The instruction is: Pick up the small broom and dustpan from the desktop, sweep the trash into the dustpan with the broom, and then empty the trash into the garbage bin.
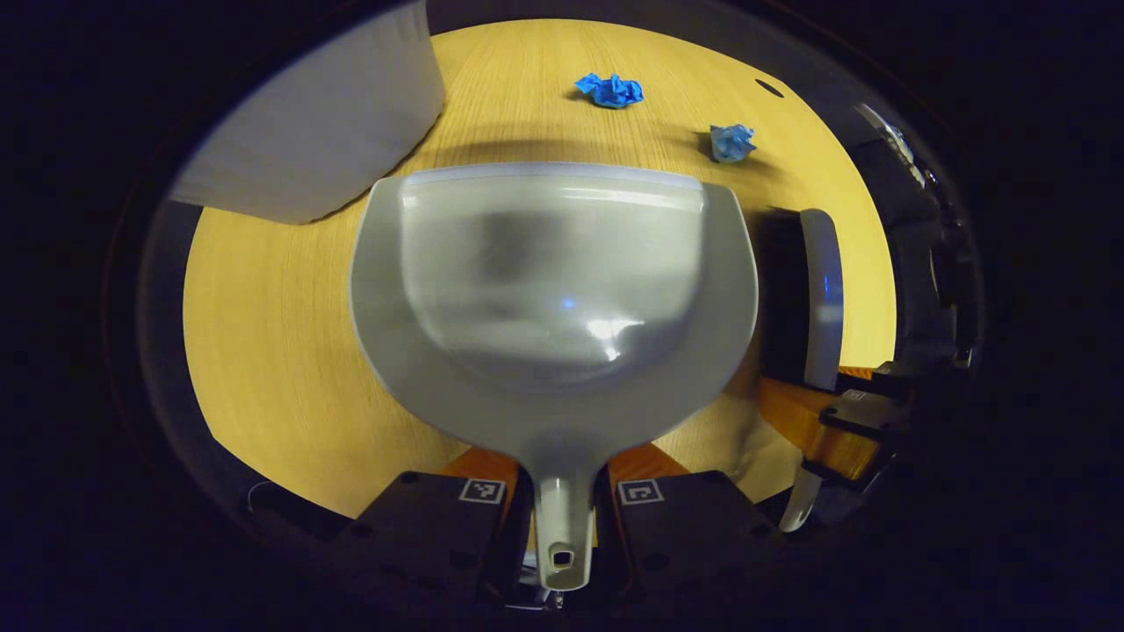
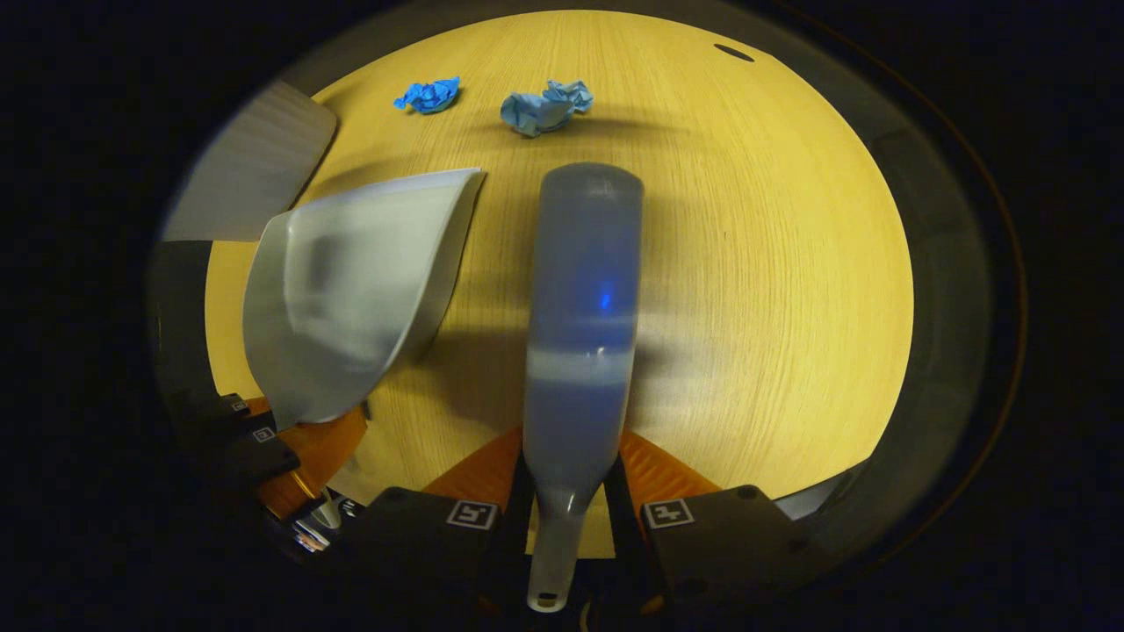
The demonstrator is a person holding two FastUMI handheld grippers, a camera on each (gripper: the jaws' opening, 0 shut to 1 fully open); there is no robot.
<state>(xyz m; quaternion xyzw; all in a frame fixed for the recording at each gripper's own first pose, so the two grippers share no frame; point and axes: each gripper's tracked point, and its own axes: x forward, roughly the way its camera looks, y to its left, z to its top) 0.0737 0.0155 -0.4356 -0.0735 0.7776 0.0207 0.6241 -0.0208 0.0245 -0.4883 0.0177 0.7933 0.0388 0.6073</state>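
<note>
Left tool: gripping dustpan handle, held over table.
Right tool: clamping broom handle.
Trash: two blue wads lying ahead — apart, risking scattering past the pan lip.

I was working at an office-style desk: a pale wood-grain desktop ahead of my grippers, with a cable grommet hole at its far edge.

A glossy, smooth plastic dustpan is seen; the counter is finished in matt wood grain; crumpled paper scraps are shown at twelve o'clock.
</note>
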